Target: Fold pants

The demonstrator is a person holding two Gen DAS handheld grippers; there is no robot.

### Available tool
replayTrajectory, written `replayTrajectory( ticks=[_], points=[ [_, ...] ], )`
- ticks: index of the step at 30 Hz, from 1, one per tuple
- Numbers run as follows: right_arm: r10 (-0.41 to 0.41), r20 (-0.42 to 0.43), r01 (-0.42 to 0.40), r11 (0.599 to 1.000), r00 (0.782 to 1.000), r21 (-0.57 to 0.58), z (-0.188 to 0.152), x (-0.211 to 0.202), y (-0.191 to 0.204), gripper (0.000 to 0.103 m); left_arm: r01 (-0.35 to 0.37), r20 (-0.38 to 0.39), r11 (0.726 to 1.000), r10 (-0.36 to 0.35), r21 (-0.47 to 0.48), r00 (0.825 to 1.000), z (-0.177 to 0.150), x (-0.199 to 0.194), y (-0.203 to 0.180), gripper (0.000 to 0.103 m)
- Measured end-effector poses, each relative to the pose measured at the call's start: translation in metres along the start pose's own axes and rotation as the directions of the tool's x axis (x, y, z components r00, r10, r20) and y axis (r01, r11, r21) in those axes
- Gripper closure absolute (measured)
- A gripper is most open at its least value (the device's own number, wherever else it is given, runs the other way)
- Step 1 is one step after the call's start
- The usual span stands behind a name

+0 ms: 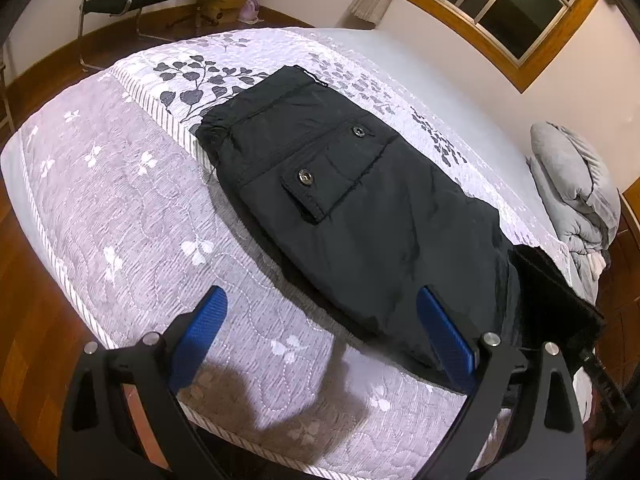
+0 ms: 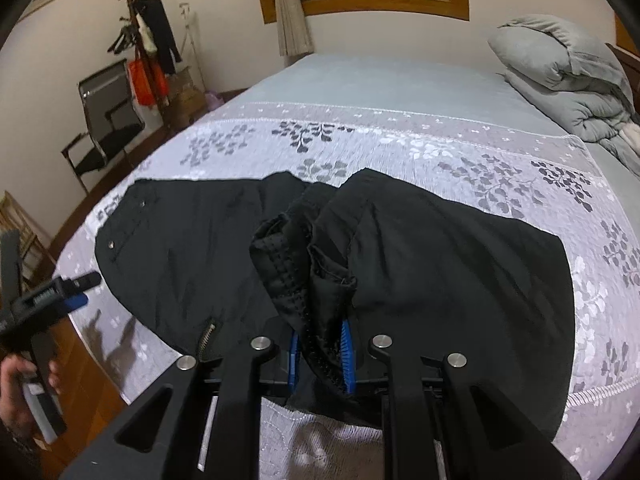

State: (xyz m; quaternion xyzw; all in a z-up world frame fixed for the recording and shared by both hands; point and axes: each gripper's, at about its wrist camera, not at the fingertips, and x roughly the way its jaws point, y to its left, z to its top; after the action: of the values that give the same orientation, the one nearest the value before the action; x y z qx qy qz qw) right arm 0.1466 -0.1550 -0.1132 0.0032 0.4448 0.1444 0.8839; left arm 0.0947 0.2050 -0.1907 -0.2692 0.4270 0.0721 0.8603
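Jaws of the right gripper (image 2: 320,354) stand close together, their blue pads (image 2: 347,350) clamped on a bunched fold of the black padded pants (image 2: 440,264), where quilted lining and a seam edge are gathered between them. Jaws of the left gripper (image 1: 320,340) are spread wide apart and hold nothing; one blue pad (image 1: 200,332) hangs over the bare quilt, the other over the near edge of the pants, and whether that pad touches the cloth cannot be told. In the right wrist view the left gripper (image 2: 60,296) shows at the bed's left side, held in a hand (image 2: 20,388). The pants lie across the lilac quilted bedspread with grey leaf prints (image 1: 120,200), pocket flap with two metal snaps (image 1: 328,168) facing up. A folded grey duvet (image 2: 568,76) sits at the far end of the bed.
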Motion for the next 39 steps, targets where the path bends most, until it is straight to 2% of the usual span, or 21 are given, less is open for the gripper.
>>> replayTrajectory(
  ticks=[12, 15, 16, 18, 20, 22, 25, 28, 32, 36, 39],
  points=[
    [0.028, -0.071, -0.027, 1.000, 0.997, 0.016, -0.020, 0.033, 0.000, 0.084, -0.001, -0.013, 1.000, 0.001, -0.010, 1.000, 0.003, 0.003, 0.000, 0.008],
    [0.059, -0.086, -0.057, 0.998, 0.995, 0.030, -0.024, 0.038, 0.000, 0.070, -0.001, -0.021, 1.000, 0.000, -0.016, 1.000, 0.004, 0.005, 0.000, 0.008],
    [0.075, -0.086, -0.072, 0.997, 0.993, 0.036, -0.025, 0.038, 0.001, 0.061, -0.001, -0.024, 1.000, 0.001, -0.018, 1.000, 0.004, 0.006, 0.000, 0.008],
    [0.094, -0.086, -0.091, 0.995, 0.992, 0.038, -0.028, 0.037, 0.004, 0.055, -0.001, -0.026, 1.000, 0.000, -0.020, 1.000, 0.004, 0.006, 0.000, 0.008],
    [0.156, -0.098, -0.151, 0.987, 0.983, 0.055, -0.031, 0.034, 0.006, 0.036, 0.002, -0.030, 1.000, -0.003, -0.023, 1.000, 0.005, 0.006, 0.000, 0.008],
    [0.220, -0.094, -0.214, 0.974, 0.971, 0.071, -0.035, 0.027, 0.008, 0.036, 0.000, -0.027, 1.000, -0.001, -0.026, 1.000, 0.006, 0.005, 0.001, 0.008],
    [0.258, -0.084, -0.252, 0.965, 0.963, 0.078, -0.039, 0.014, 0.002, 0.036, -0.001, -0.027, 0.999, 0.000, -0.035, 1.000, 0.007, 0.004, 0.003, 0.008],
    [0.284, -0.051, -0.273, 0.948, 0.957, 0.166, -0.038, 0.002, -0.020, 0.038, -0.001, -0.032, 0.999, 0.000, -0.046, 0.999, 0.007, 0.004, 0.005, 0.008],
    [0.227, -0.018, -0.217, 0.947, 0.974, 0.235, -0.034, -0.005, -0.052, 0.038, -0.005, -0.037, 0.999, 0.003, -0.053, 0.999, 0.006, 0.005, 0.005, 0.008],
    [0.193, -0.092, -0.165, 0.955, 0.977, 0.246, -0.039, 0.017, -0.063, 0.038, -0.005, -0.048, 0.999, 0.003, -0.049, 0.999, 0.004, 0.006, 0.002, 0.008],
    [0.165, -0.114, -0.139, 0.969, 0.980, 0.206, -0.045, 0.023, -0.060, 0.038, -0.005, -0.052, 0.999, 0.003, -0.035, 0.999, 0.003, 0.007, -0.003, 0.008]
  ],
)
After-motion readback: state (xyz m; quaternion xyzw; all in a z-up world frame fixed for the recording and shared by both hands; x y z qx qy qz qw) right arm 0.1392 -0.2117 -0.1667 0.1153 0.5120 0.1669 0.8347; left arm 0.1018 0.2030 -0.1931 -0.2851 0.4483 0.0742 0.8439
